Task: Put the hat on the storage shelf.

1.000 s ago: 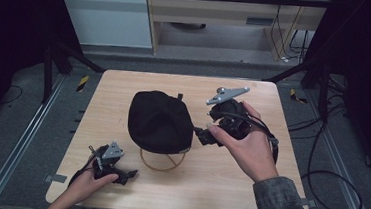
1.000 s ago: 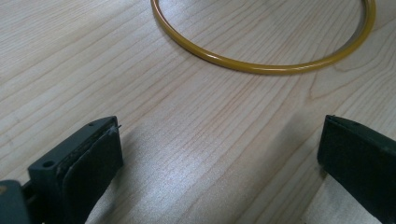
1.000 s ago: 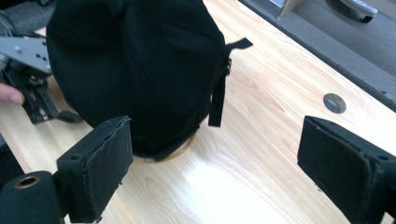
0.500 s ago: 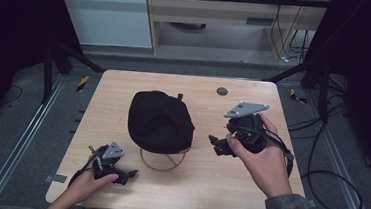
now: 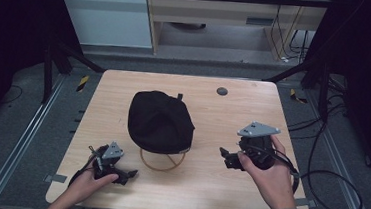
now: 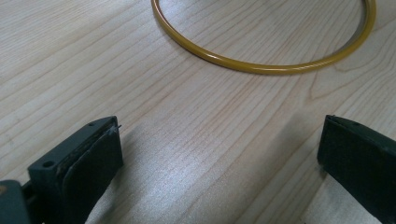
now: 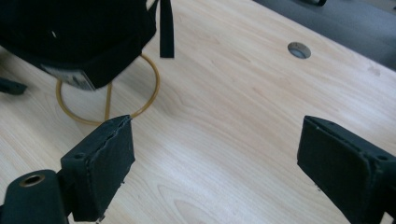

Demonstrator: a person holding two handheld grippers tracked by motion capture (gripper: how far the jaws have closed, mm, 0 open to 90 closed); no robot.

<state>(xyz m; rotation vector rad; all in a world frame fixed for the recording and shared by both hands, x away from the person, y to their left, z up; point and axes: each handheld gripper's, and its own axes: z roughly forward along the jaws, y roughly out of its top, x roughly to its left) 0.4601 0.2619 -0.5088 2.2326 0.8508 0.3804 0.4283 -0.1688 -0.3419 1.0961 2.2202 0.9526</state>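
- One black fabric cap (image 5: 160, 121) sits at the centre of the light wooden desk (image 5: 202, 186), raised on one yellow wire ring stand (image 5: 161, 163) whose hoop shows at the cap's 6 o'clock edge in the high view.
- Two grippers are in hand: the left gripper (image 5: 127, 175) lies low on the desk at about 7 o'clock from the cap, the right gripper (image 5: 225, 157) at about 4 o'clock from it, well apart from the cap.
- One small round grey grommet (image 5: 221, 91) is set in the desk at roughly 1 o'clock from the cap.
- Both grippers have their jaws spread wide with nothing between them but bare wood; each gripper view shows this plainly.
- The left gripper view shows the ring's yellow hoop (image 6: 261, 65) lying flat on the wood at 12 o'clock, ahead of the jaws and not touching them.
- The right gripper view shows the cap's underside (image 7: 74, 37) at 11 o'clock, a black strap (image 7: 166, 28) hanging from it, and an upright of the stand (image 7: 108, 100) rising from the hoop, details the high view hides beneath the cap.
- The right gripper view also catches the grommet (image 7: 299, 49) at about 1 o'clock.
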